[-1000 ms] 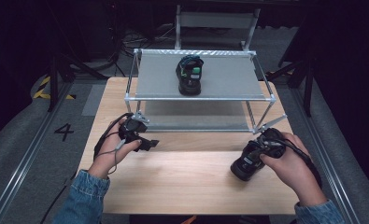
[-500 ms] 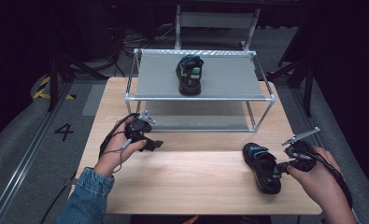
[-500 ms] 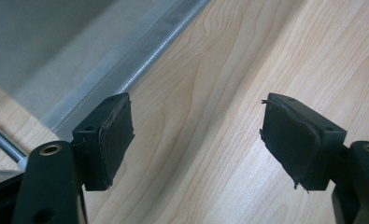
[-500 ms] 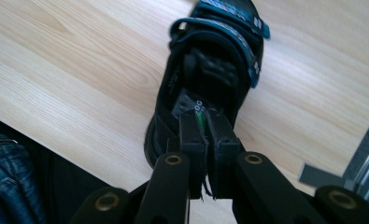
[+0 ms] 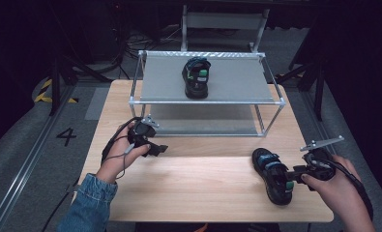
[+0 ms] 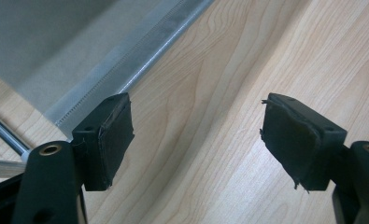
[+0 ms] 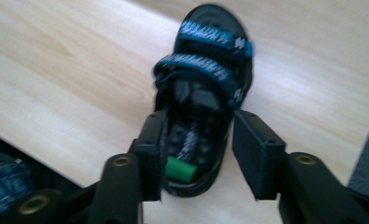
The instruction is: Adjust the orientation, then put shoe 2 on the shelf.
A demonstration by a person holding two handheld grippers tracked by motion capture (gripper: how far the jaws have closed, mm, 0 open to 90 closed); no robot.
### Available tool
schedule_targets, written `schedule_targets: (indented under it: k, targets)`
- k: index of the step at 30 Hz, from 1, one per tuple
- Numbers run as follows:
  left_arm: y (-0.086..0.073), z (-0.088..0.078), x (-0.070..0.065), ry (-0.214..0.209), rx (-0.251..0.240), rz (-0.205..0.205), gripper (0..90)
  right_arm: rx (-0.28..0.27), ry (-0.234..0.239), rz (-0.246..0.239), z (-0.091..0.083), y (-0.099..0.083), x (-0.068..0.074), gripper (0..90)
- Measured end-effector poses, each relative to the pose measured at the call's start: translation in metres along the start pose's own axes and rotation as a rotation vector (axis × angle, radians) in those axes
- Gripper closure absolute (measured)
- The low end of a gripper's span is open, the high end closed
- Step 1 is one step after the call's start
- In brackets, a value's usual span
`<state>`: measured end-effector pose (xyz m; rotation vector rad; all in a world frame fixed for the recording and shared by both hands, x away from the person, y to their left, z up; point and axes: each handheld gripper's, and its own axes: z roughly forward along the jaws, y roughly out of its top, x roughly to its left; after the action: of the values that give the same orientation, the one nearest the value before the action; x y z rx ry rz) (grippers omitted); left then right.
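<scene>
The wooden table (image 5: pixel 188 188) carries a two-tier metal-framed rack (image 5: pixel 237 79) along its far half, and everything else sits relative to that rack. There is one rack, there are two sandals, and there are two grippers.

Compared with a second ago, the near sandal (image 5: pixel 274 176) has changed place: it was then held up in the right hand close to the rack's near right leg, and it now lies flat on the table well in front of that leg, toward the table's near right corner. The right gripper (image 5: pixel 291 178) has shifted with it, away from the rack and toward the table's right edge. Its jaws have just been opening; in the right gripper view the sandal's (image 7: pixel 205 93) heel end lies between the two pads, with the left pad right at the heel's side and a clear gap on the right, so the right gripper (image 7: pixel 198 149) is released rather than clamped.

The second sandal (image 5: pixel 197 77), black with a green tab, stands on the rack's top shelf, unchanged.

The left gripper (image 5: pixel 155 150) hovers just in front of the rack's near left corner, where it was before. The left gripper (image 6: pixel 196 140) has its jaws spread wide with bare table wood between them, the lower shelf's (image 6: pixel 56 51) edge close ahead.
</scene>
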<state>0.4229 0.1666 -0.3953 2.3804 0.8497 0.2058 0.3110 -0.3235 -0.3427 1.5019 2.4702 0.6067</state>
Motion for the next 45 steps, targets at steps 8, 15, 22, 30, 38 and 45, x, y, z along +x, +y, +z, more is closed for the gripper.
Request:
schedule_targets:
  k: [8, 15, 22, 30, 38, 45]
  targets:
    - [0.0, 0.001, 0.002, -0.003, -0.003, -0.01, 25.2, 0.005, -0.028, -0.053, 0.02, 0.011, -0.008, 44.2]
    - [-0.008, -0.003, 0.006, 0.004, 0.003, -0.034, 25.1, 0.063, -0.028, -0.101, 0.046, 0.015, -0.011, 42.1]
    - [-0.016, -0.01, 0.005, 0.029, -0.009, -0.047, 25.4, 0.034, 0.006, -0.163, 0.068, 0.019, -0.012, 43.4]
    - [-0.027, -0.016, 0.008, 0.042, 0.0, -0.073, 25.4, 0.027, -0.038, -0.218, 0.069, 0.023, -0.015, 66.0]
    - [-0.038, -0.025, 0.01, 0.066, -0.005, -0.095, 25.3, 0.034, -0.01, -0.246, 0.059, 0.035, -0.008, 72.6]
    - [-0.043, -0.028, 0.012, 0.068, -0.014, -0.118, 25.3, -0.002, -0.004, -0.258, 0.041, 0.054, 0.001, 72.5]
